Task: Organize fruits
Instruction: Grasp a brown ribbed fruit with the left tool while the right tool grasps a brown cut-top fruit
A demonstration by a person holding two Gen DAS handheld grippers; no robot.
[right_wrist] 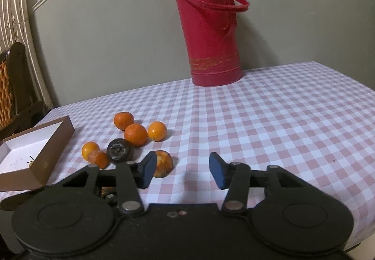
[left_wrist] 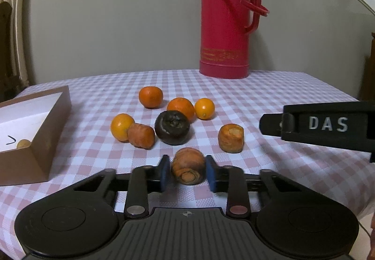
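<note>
One shrivelled, brownish-orange fruit with a ringed cut end sits on the near part of the pink-checked tablecloth, pinched between the left gripper's blue pads. Right gripper stands spread, empty.

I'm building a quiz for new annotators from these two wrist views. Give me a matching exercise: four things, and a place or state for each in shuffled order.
Things:
1. red thermos
2. dark fruit
3. brown box
4. carrot piece

Places or states:
A. between the left gripper's pads
B. upright at the table's far edge
C. open, on the left side
D. amid the orange fruits

Pairs: 1-B, 2-D, 3-C, 4-A
</note>
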